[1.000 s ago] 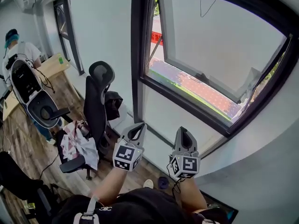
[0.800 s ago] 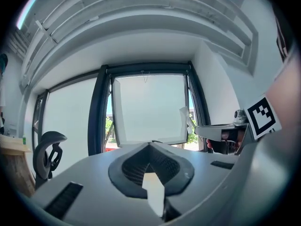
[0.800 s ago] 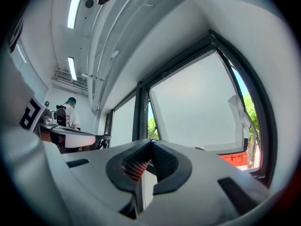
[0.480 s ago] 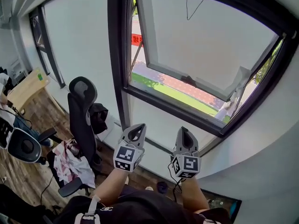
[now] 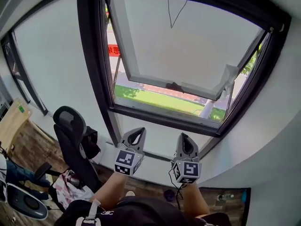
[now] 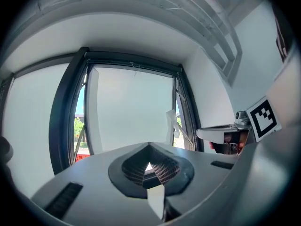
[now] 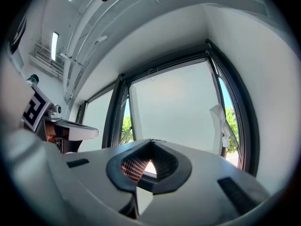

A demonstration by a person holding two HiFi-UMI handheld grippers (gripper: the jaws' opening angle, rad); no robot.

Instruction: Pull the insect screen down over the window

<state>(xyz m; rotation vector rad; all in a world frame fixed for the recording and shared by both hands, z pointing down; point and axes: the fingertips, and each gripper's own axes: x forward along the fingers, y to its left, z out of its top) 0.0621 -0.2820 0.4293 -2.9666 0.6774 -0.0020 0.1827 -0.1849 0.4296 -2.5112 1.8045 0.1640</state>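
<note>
Window (image 5: pixel 188 55) fills the wall ahead, sash swung outward, thin cord (image 5: pixel 173 13) hanging from the frame's top edge.
Left gripper (image 5: pixel 136 133) and right gripper (image 5: pixel 184 139), both closed on nothing, hover below the sill; office chair (image 5: pixel 70 135) stands left.

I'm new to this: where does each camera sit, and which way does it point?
Head view: on the person's head, looking forward and down at the window, an office chair, both forearms, left tongs and right tongs.
Left gripper view: on the left tongs, looking along their shut, empty jaws at the window; right tongs at its right edge.
Right gripper view: on the right tongs, along shut, empty jaws at the window; left tongs at its left edge.
Shared: all three show the window.
</note>
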